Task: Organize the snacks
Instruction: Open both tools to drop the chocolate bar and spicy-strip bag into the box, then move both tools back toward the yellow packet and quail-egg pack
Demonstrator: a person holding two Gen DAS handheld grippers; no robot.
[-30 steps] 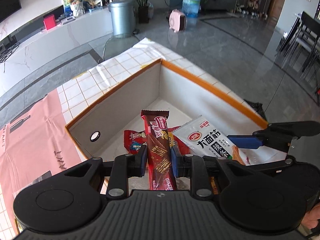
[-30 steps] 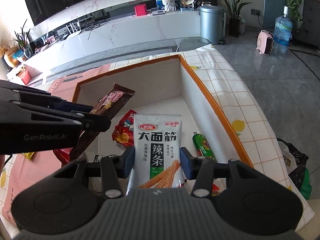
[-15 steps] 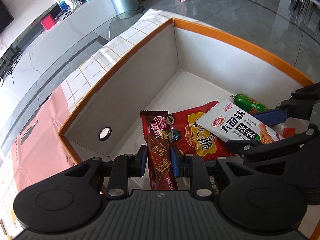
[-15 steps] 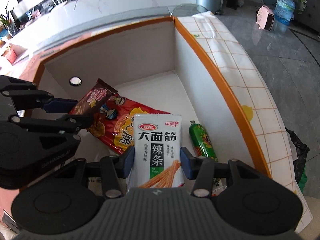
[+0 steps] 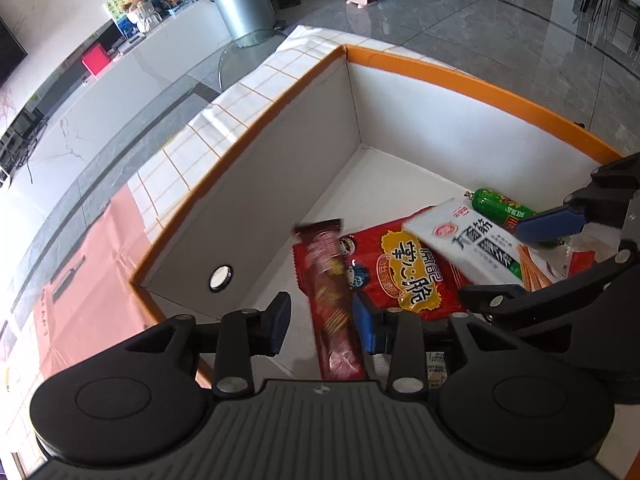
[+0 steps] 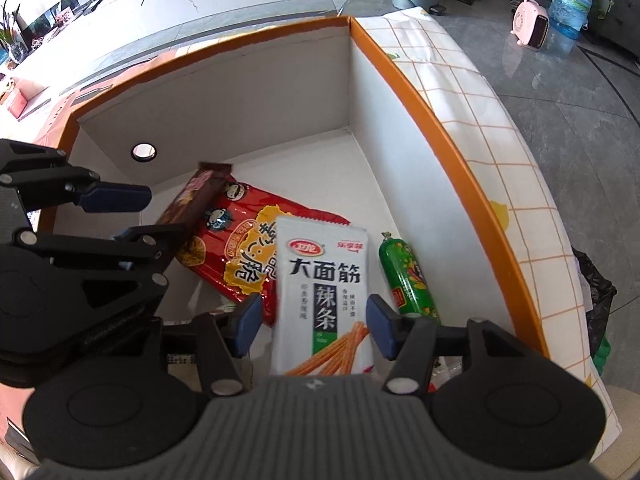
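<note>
Left wrist view shows the brown wafer bar (image 5: 334, 308) blurred between the spread blue pads of the left claw (image 5: 322, 320), which stands wide; the bar looks free of both pads, over the box floor. It is a long, thin, light pack, stiff enough along its length yet likely brittle inside, so a gentle pinch across its middle would suit it. Its film looks glossy and may slide.

Right wrist view has the white spicy-strip pouch (image 6: 322, 300) between the pads of the right claw (image 6: 316, 320), also wide, with a gap on each side. That pouch is flat, soft and floppy; its sealed edges are the firmer hold.

Beneath both lie a red crisp bag (image 6: 244, 240) and a green sausage (image 6: 406, 280), inside the orange-rimmed box (image 6: 460, 172) on the desk.
</note>
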